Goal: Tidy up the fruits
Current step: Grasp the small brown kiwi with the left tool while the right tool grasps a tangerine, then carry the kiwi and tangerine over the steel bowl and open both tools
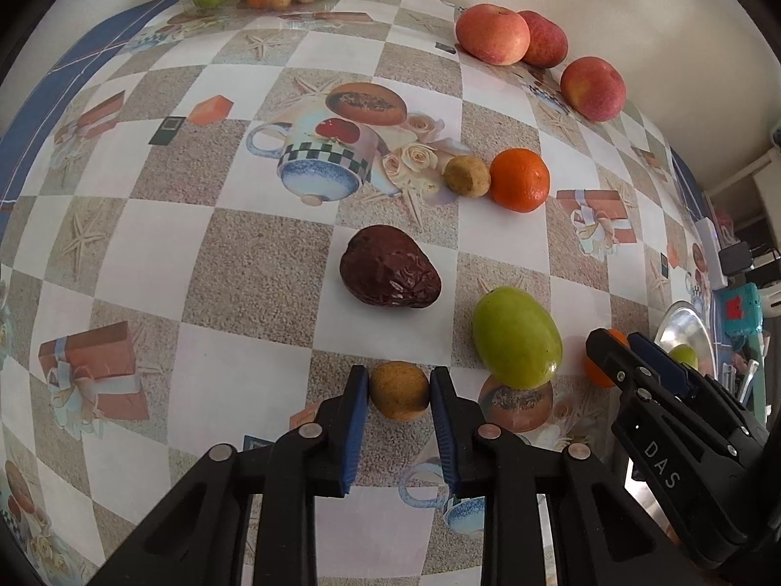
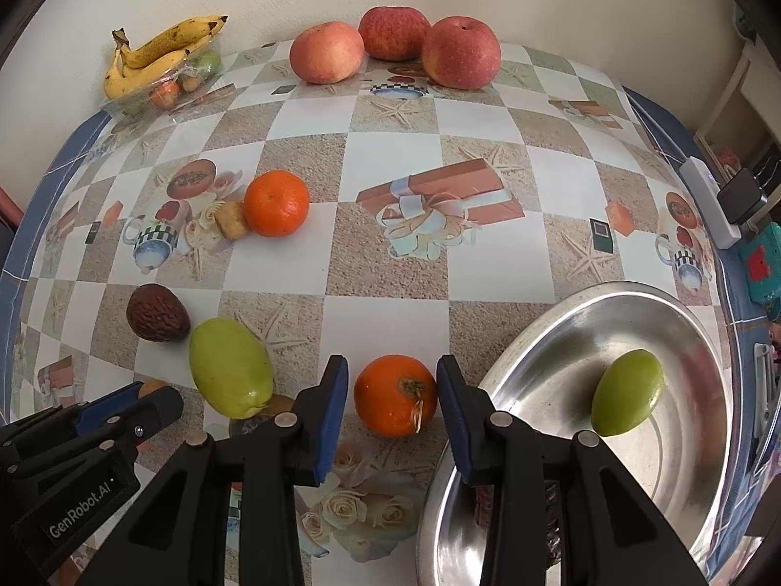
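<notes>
Landmark: metal bowl [image 2: 561, 342], at the table's right side on a checkered printed tablecloth [image 2: 390, 156].

- Green fruit A [image 2: 627, 392]: lies inside the metal bowl, toward its right wall. A dark wrinkled item shows low in the bowl behind the right gripper's finger; identity unclear.
- Tangerine A [image 2: 394, 394]: on the cloth just left of the bowl's rim. Right gripper [image 2: 393, 381] is spread around it, one blue pad on each side; the right pad looks to touch the peel, the left pad stands a little off. Not clamped.
- Green fruit B [image 2: 229, 366]: on the cloth, further left of the bowl, beyond tangerine A.
- Small brown fruit A [image 1: 399, 389]: left of green fruit B. Left gripper [image 1: 399, 390] brackets it, both pads at or touching its sides; whether it is squeezed, cannot tell.
- Dark wrinkled fruit [image 2: 157, 312]: just behind and left of green fruit B.
- Tangerine B [image 2: 276, 202] and small brown fruit B [image 2: 232, 219]: touching one another, well apart from the bowl, mid-table left.
- Three apples [image 2: 395, 46]: far edge by the wall, opposite the bowl.
- Bananas [image 2: 156, 51]: atop a clear plastic tray [image 2: 141, 105] of mixed fruit, far left corner.
</notes>
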